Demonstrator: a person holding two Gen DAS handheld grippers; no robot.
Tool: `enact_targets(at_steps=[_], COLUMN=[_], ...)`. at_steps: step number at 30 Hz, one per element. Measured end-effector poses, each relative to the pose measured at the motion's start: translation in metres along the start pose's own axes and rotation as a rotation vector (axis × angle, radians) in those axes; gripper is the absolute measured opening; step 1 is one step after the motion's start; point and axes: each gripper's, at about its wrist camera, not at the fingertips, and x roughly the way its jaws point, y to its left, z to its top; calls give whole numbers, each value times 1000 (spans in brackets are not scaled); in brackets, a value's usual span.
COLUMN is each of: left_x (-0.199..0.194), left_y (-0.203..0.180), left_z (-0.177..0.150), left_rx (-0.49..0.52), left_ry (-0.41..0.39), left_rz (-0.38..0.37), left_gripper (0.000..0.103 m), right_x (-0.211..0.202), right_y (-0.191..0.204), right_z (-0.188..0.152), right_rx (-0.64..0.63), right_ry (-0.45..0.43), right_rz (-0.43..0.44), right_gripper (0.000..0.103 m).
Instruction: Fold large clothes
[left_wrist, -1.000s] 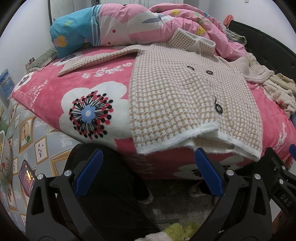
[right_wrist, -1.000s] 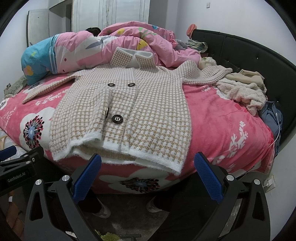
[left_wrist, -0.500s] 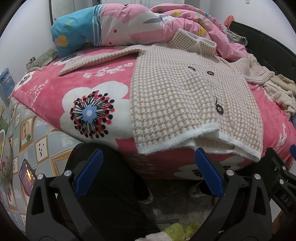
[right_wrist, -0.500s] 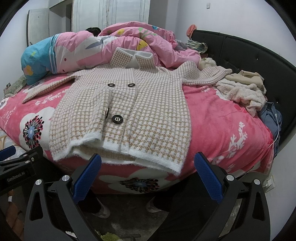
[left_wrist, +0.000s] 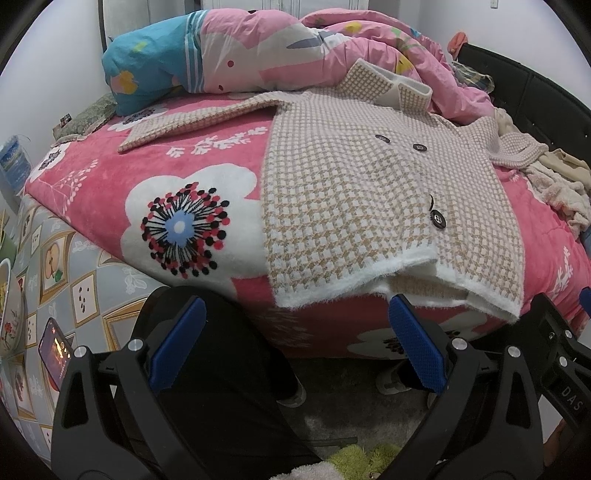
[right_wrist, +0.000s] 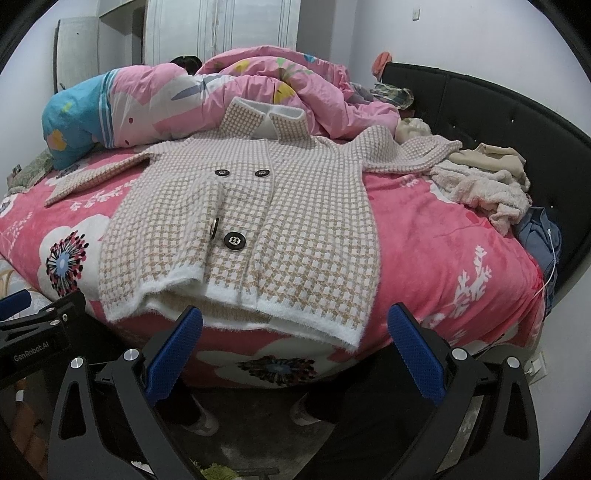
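Observation:
A beige and white houndstooth coat (left_wrist: 354, 199) with dark buttons lies face up on the bed, sleeves spread out to both sides and its fuzzy white hem at the bed's near edge. It also shows in the right wrist view (right_wrist: 266, 221). My left gripper (left_wrist: 295, 350) is open and empty, held just below and in front of the hem. My right gripper (right_wrist: 291, 350) is open and empty, also just in front of the hem, toward its right part.
The bed has a pink flowered blanket (left_wrist: 177, 206). A bunched pink and blue duvet (right_wrist: 184, 99) lies behind the coat's collar. Cream clothes (right_wrist: 484, 184) are piled at the right by the black headboard (right_wrist: 517, 122). A lit phone (left_wrist: 55, 350) sits at lower left.
Both grippers have edged slightly closer to the bed's near edge. The coat has not moved.

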Motion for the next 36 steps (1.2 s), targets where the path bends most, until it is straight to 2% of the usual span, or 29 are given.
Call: enact_targets(at_steps=[19, 24, 36], left_x=[-4, 2, 28], left_y=[4, 6, 7], left_z=[8, 12, 35], left_rx=[-9, -14, -25], left_ry=[-20, -14, 2], left_rz=[42, 55, 88], left_gripper=[96, 96, 96], right_x=[3, 8, 35], right_y=[6, 13, 25], right_z=[6, 8, 35], right_rx=[-17, -21, -54], right_ry=[-14, -21, -24], right_rz=[10, 13, 49], right_gripper=[98, 98, 98])
